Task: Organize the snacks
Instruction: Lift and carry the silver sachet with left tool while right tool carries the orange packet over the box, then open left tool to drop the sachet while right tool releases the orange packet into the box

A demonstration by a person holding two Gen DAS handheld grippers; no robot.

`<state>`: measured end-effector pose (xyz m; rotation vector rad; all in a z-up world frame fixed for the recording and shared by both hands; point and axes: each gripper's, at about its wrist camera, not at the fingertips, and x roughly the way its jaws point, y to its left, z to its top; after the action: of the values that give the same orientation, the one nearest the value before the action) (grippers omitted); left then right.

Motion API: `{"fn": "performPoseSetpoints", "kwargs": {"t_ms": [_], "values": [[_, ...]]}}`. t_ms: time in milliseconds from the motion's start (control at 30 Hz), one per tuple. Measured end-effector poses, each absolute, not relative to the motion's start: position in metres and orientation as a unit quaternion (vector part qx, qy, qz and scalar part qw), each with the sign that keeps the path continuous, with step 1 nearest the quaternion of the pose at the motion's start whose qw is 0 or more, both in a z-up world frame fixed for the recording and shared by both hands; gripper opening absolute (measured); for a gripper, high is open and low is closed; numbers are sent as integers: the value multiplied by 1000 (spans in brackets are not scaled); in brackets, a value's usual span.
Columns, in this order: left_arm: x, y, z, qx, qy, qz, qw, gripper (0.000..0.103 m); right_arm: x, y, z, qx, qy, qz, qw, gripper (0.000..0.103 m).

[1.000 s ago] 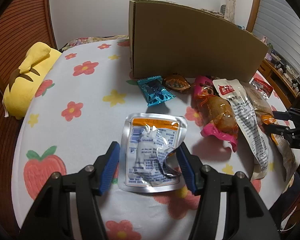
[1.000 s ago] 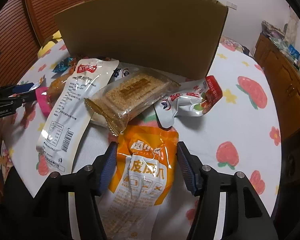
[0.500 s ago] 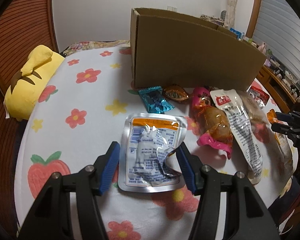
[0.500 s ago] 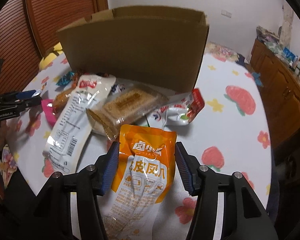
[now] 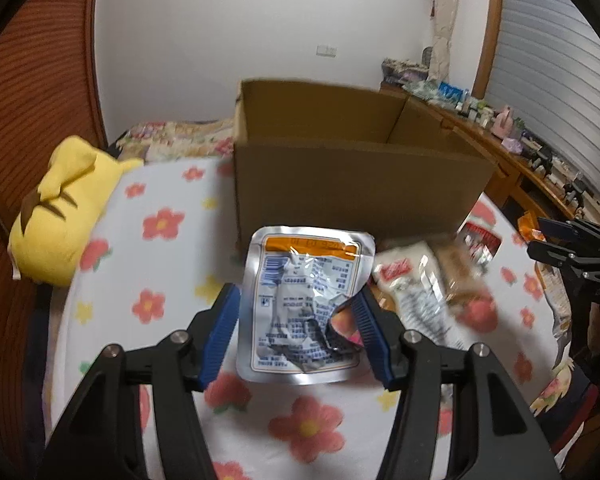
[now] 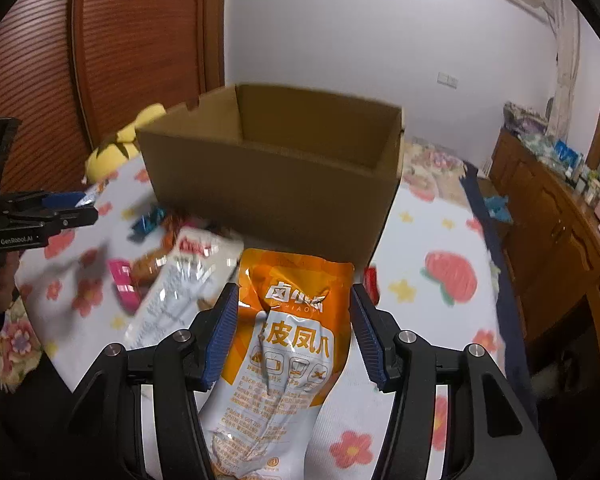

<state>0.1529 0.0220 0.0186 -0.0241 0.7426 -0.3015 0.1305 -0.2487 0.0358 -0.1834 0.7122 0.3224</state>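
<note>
Flower-printed white tablecloth [image 5: 172, 264] bears an open brown cardboard box [image 5: 352, 184], seemingly empty, while left gripper [image 5: 298, 330] clamps a silver foil pouch [image 5: 304, 304], right gripper [image 6: 294, 334] an orange pouch [image 6: 288, 332], several packets [image 6: 172, 292] still unsorted

Beyond the right gripper [image 6: 294, 332], the orange pouch [image 6: 284, 344] between its pads hides the near foot of the cardboard box [image 6: 276, 184], and the pouch's lower end runs off the bottom edge. To that gripper's left, the loose snack packets [image 6: 172, 276] are smeared by motion, their print unreadable. In the left wrist view, the silver pouch [image 5: 304, 304] covers the snacks behind it, and the box's floor stays hidden.
</note>
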Motion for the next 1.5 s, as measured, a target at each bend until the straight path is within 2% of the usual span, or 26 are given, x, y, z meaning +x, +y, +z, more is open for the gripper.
{"fn": "performPoseSetpoints", "kwargs": {"t_ms": [367,700,1067,1300,1500], "values": [[201,-4,97,4,310,-170,935,57,174,-239,113,-91,281,169,940,57],[266,-27,112,19,317,-171,933,57,254,-226,153,-81,256,173,948,57],[326,-52,84,35,350,-168,921,58,333,-212,137,-111,265,153,946,57],[340,-62,65,41,365,-164,915,58,341,-211,116,-137,257,139,947,57],[345,-62,58,51,367,-157,916,59,343,-208,92,-150,286,148,935,57]]}}
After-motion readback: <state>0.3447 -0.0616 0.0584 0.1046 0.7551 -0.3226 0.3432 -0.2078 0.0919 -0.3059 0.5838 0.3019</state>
